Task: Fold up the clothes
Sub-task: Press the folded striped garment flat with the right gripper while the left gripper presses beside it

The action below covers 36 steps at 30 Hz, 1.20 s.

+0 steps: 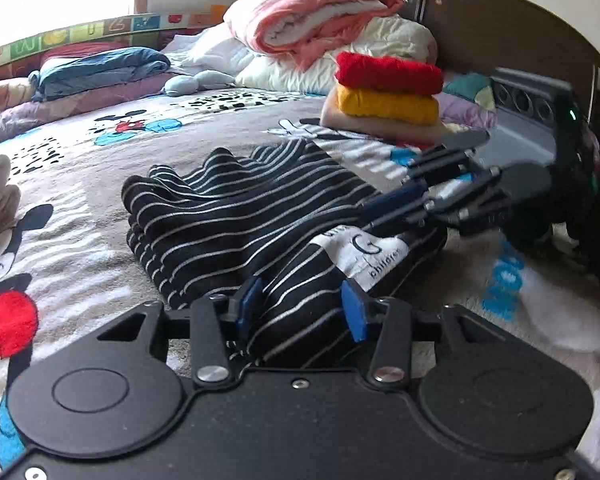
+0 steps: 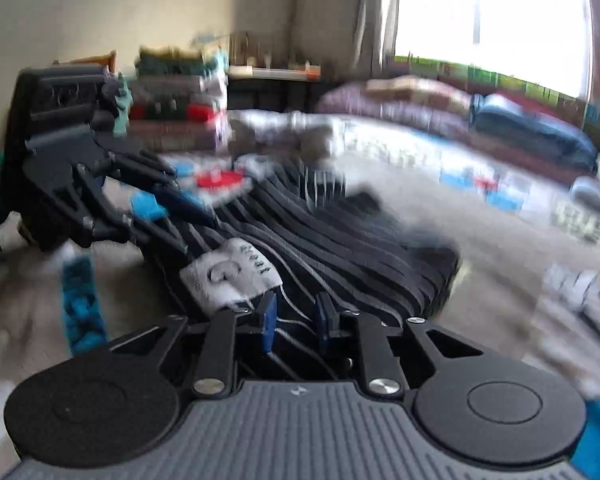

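Observation:
A black garment with thin white stripes lies bunched on the bed, with a white printed label near its edge. My left gripper has its blue pads apart with a fold of the garment between them. The right gripper reaches in from the right at the garment's edge. In the blurred right wrist view the garment and its label show, and my right gripper has its pads around a fold of the cloth. The left gripper shows at the left.
A stack of folded red, yellow and beige clothes sits at the back right. Pink and white bedding is piled by the headboard. Blue folded bedding lies at the far left. The Mickey Mouse blanket covers the bed.

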Motion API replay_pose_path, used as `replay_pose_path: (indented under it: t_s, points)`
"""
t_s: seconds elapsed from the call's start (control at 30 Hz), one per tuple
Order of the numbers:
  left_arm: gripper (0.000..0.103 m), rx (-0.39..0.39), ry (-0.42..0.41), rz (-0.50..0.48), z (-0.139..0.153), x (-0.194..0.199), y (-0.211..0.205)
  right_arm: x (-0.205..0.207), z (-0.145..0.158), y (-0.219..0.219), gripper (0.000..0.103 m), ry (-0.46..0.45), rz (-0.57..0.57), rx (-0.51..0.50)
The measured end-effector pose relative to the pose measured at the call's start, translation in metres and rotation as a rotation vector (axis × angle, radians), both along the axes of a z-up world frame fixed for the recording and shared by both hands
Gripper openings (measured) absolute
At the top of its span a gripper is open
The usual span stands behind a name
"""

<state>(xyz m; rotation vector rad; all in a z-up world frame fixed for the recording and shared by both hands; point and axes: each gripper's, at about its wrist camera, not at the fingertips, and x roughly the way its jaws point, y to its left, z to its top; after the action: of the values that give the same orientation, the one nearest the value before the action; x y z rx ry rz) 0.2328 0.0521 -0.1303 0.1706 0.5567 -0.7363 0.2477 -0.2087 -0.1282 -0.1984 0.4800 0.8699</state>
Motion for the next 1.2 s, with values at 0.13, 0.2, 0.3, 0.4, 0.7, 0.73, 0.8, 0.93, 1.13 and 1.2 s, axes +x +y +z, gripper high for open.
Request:
replay_pose_path:
  t_s: [0.13,0.2,0.3,0.4,0.7,0.73,0.8,0.93,1.13,1.2]
  points:
    - [0.044,-0.005,0.006,-0.012,0.0,0.0,0.001,0.008,-0.002,-0.004,0.021,0.044,0.015,0.036]
    - [0.044,-0.043,0.022,-0.028,0.007,0.0,0.008,0.01,-0.001,-0.006,0.021,0.063,0.023,0.049]
    - [0.044,-0.126,-0.032,0.019,0.022,0.0,0.02,0.013,0.011,-0.018,0.022,0.101,0.052,0.126]
    - [0.046,-0.124,-0.124,0.075,0.032,0.007,0.016,0.016,0.026,-0.03,0.032,0.028,-0.015,0.182]
    - [0.059,-0.014,-0.146,0.079,0.014,0.056,-0.001,0.05,0.021,0.004,0.049,-0.1,-0.078,0.067]
    - [0.06,-0.02,-0.134,0.081,0.012,0.061,0.002,0.054,0.018,0.005,0.049,-0.095,-0.08,0.059]
    - [0.061,-0.019,-0.093,0.084,0.006,0.069,0.006,0.065,0.013,0.004,0.05,-0.076,-0.094,0.057]
    - [0.062,0.001,-0.048,0.083,-0.007,0.077,0.004,0.083,-0.001,-0.001,0.051,0.037,-0.096,0.076]
    - [0.063,-0.013,-0.052,0.089,-0.004,0.074,0.006,0.092,-0.008,-0.004,0.05,0.108,-0.095,0.113]
    - [0.063,-0.041,-0.075,0.102,0.006,0.065,0.009,0.083,-0.005,-0.002,0.049,0.064,-0.102,0.101]
